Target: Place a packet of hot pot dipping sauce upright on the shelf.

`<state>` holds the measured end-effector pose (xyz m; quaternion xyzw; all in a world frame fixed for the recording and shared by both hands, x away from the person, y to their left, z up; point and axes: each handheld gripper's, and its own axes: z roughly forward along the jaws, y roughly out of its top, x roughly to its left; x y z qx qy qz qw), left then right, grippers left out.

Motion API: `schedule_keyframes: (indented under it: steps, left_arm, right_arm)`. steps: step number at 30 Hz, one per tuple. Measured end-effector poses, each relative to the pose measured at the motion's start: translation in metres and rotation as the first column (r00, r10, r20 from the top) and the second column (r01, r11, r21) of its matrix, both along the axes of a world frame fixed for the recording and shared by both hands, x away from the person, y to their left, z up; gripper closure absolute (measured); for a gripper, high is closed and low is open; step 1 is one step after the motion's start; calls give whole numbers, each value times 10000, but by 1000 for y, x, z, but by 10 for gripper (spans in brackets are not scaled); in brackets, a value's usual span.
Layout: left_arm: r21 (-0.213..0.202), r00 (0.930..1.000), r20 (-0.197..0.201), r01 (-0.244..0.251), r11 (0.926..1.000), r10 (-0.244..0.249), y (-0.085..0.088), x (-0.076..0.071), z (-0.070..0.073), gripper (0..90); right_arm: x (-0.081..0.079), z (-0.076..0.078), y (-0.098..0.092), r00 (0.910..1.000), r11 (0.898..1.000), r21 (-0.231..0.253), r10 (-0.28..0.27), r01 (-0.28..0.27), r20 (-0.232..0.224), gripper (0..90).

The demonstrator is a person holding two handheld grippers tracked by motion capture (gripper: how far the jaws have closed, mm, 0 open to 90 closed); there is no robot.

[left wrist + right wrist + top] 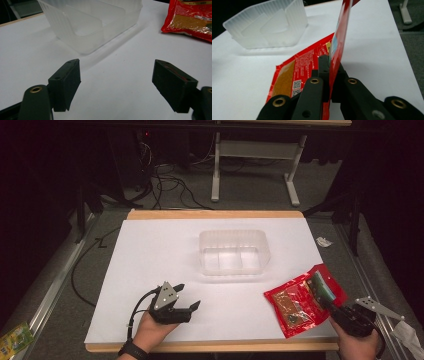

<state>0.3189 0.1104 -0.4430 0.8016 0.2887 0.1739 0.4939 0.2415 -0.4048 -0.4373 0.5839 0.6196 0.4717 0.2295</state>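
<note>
Two grippers, one red packet and one clear plastic container are counted on the white table [150,250]. The right gripper [336,309] is seen at the near right corner of the table, its jaws brought together and clamped on the edge of the red packet [302,300]; the packet reaches away from the jaws toward the container, one part lying on the table and the pinched part bent upward. The left gripper [186,296] is held near the front edge with its jaws standing wide apart and nothing between them. The container [234,252] stands well ahead of both grippers, beyond the packet.

In the right gripper view the grip itself is shown: the packet [312,67] is squeezed between the two black pads, and two printed square codes are made out on its lower panel. In the left gripper view the bare table surface between the open jaws is shown, with the container [87,22] ahead and the packet [192,20] off to the far right. In the high view a crumpled scrap [324,241] is seen beyond the table's right edge.
</note>
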Motion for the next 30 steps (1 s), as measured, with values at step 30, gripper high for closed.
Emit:
schedule_keyframes:
  steps: [30]
  left_arm:
    - [-280, 9968, 258, -743, 9968, 751, 30, -15, 2, 235]
  right_arm:
    - [-3, 52, 57, 9522, 9847, -783, 1708, -1558, 2532, 900]
